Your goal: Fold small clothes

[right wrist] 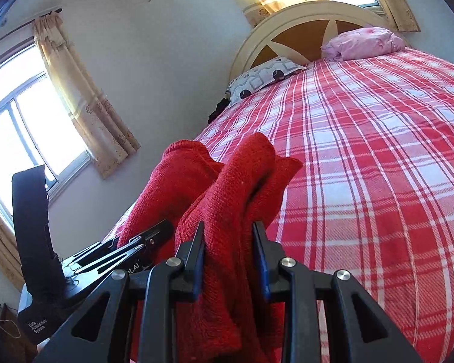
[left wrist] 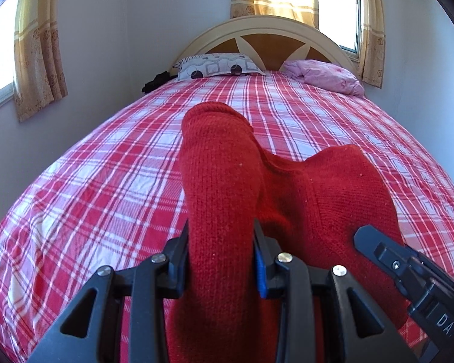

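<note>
Red knit garment is bunched in both: left gripper and right gripper each clamp a fold of it, side by side above the plaid bed, probably so the held edge travels evenly for the fold.

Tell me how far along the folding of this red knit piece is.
Done: both grippers have hold of the red knit garment. In hand: the left gripper and right gripper each pinch a bunched part, holding it over the plaid bedspread. Left: no neat fold shows yet; it still needs laying flat and folding.
</note>
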{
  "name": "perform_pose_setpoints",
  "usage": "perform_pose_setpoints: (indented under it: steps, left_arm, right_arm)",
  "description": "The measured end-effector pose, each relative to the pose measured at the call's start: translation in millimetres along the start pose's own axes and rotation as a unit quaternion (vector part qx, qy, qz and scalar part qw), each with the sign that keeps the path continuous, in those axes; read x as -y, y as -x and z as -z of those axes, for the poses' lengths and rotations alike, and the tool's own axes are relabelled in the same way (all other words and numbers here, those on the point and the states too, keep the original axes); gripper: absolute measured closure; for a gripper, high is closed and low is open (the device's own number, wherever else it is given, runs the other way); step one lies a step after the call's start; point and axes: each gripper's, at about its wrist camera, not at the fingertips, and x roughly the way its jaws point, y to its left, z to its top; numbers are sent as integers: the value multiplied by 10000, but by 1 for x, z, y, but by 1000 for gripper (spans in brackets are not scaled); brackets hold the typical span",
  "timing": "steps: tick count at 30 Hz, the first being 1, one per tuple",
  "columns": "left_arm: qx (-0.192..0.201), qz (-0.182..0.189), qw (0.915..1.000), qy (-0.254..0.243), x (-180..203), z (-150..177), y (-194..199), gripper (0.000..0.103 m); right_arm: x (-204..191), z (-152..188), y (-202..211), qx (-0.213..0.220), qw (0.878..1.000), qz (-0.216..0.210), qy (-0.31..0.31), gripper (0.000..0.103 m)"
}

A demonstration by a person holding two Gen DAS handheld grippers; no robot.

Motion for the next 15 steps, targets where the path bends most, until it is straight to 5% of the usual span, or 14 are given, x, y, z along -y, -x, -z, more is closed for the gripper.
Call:
perform_pose_setpoints:
  steps: [7,11,15]
  left_arm:
    - [118,-70,9997,-190,7,-12,-25,68]
    - [6,-206,9994,-265,12,-14,-52,68]
    - [-210,-407,9982,-379,17,-8,-73,68]
  right_arm:
    - [17,-10,-27,98,9999,123,-51,74]
    - [33,-14,-46,37,9996,290,-47,93]
    - [47,-11,-65,-194,9987,474,-67,93]
